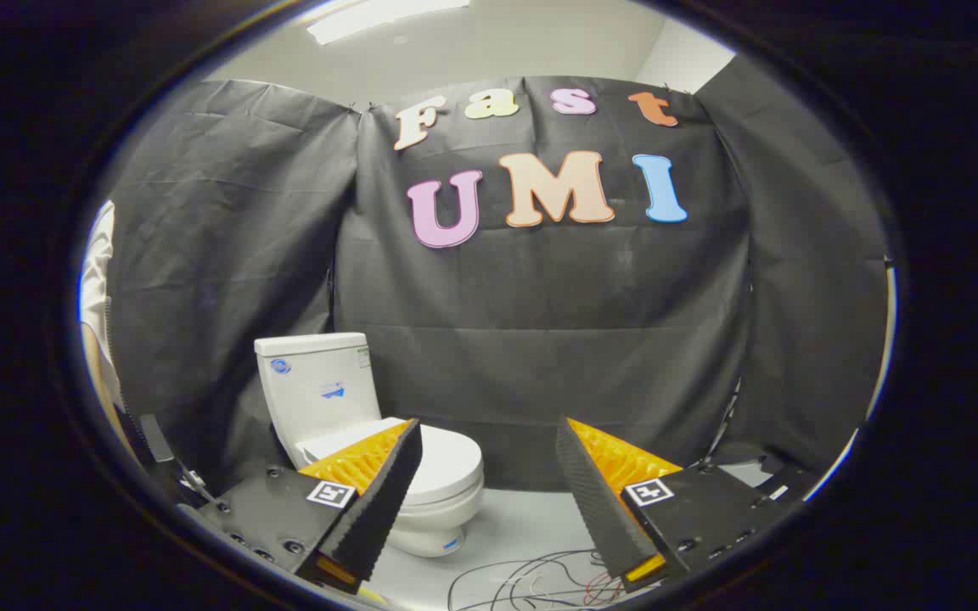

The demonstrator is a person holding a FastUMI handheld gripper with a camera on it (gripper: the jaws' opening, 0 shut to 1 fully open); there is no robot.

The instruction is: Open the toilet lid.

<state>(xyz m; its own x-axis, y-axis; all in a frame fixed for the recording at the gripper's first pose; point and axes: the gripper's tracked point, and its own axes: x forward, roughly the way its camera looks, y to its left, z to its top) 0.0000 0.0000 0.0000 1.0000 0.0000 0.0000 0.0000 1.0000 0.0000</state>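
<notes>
Gripper view: booth, black cloth wall [540, 339] at the far side.
Gripper [489, 437]: fingers spread wide, nothing between them.
Toilet [345, 407]: far left, beyond the left finger, which overlaps its bowl.
Lid [446, 462]: down, flat on the seat.
Cables [531, 581]: loose on the floor, near, between the fingers.

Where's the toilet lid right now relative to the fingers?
In the gripper view the closed toilet lid lies beyond the open gripper, partly behind its left finger, in front of the white tank.
</notes>
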